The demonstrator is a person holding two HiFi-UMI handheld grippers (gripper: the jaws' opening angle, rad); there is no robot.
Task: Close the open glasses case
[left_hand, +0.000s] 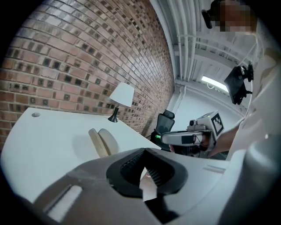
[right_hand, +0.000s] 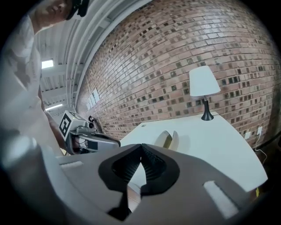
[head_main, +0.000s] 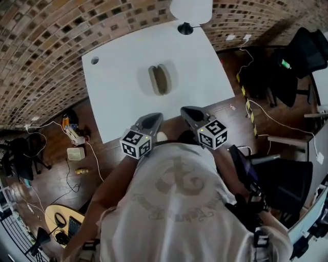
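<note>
The open glasses case lies in the middle of the white table, its two beige halves spread apart with a dark inside. It also shows ahead in the left gripper view and the right gripper view. My left gripper and right gripper hover side by side over the table's near edge, well short of the case. Both point toward it. The left gripper's jaws meet at the tips with nothing between them, and so do the right gripper's.
A white-shaded lamp stands at the table's far edge, against a brick wall. A round cable hole sits at the far left corner. Black office chairs and cables crowd the floor to the right, with clutter on the left floor.
</note>
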